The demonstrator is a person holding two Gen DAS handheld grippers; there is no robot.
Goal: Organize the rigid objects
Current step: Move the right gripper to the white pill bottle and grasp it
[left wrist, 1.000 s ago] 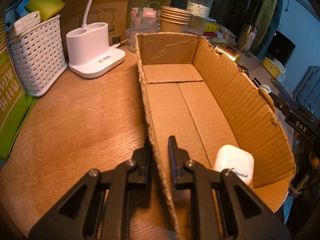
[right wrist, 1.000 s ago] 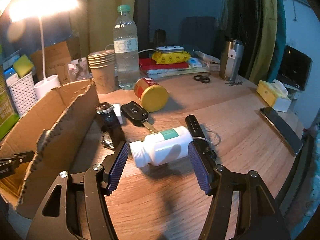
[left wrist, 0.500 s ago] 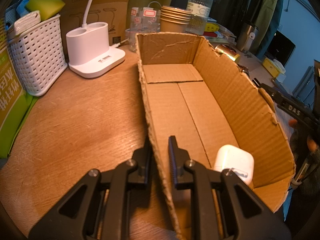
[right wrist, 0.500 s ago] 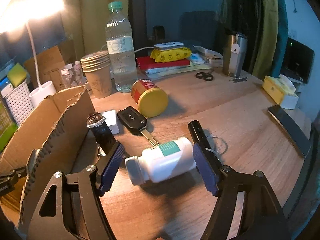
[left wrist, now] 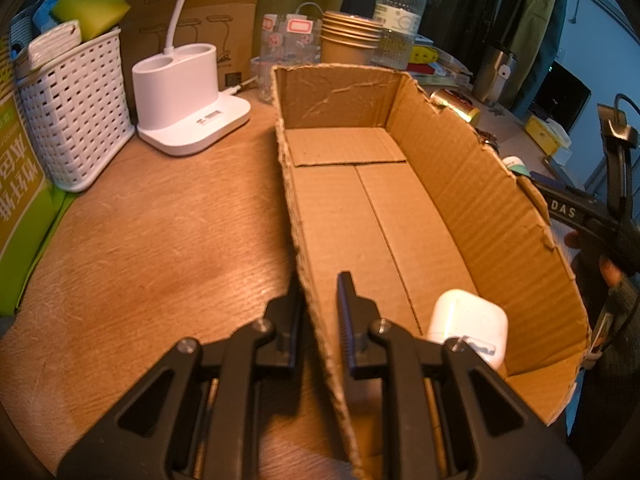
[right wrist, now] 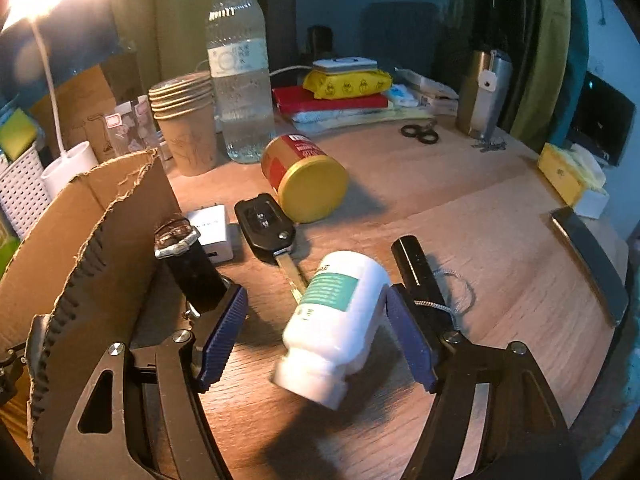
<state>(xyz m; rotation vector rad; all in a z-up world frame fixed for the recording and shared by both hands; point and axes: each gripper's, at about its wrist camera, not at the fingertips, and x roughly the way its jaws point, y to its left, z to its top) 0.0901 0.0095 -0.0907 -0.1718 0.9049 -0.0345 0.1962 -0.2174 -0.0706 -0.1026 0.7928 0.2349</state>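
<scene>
My left gripper [left wrist: 320, 308] is shut on the near left wall of an open cardboard box [left wrist: 472, 196], one finger outside, one inside. A white earbud case [left wrist: 468, 326] lies in the box's near right corner. In the right wrist view my right gripper [right wrist: 316, 332] is open around a white pill bottle [right wrist: 338, 320] with a green label, lying on the wooden table; its right side touches the right pad, the left pad is apart. A black flashlight [right wrist: 420, 272], a car key [right wrist: 266, 230], a watch [right wrist: 188, 256] and a red-and-yellow can [right wrist: 306, 178] lie close by.
The box wall [right wrist: 92, 264] stands left of my right gripper. A white charger block [right wrist: 210, 230], paper cups [right wrist: 186, 128], a water bottle [right wrist: 240, 76], scissors [right wrist: 420, 133] and a steel flask [right wrist: 482, 94] stand farther back. A white lamp base [left wrist: 186, 100] and basket [left wrist: 76, 112] are left of the box.
My right gripper has moved forward around the pill bottle, which has swung so its cap points toward the camera. The left gripper and the box have not moved.
</scene>
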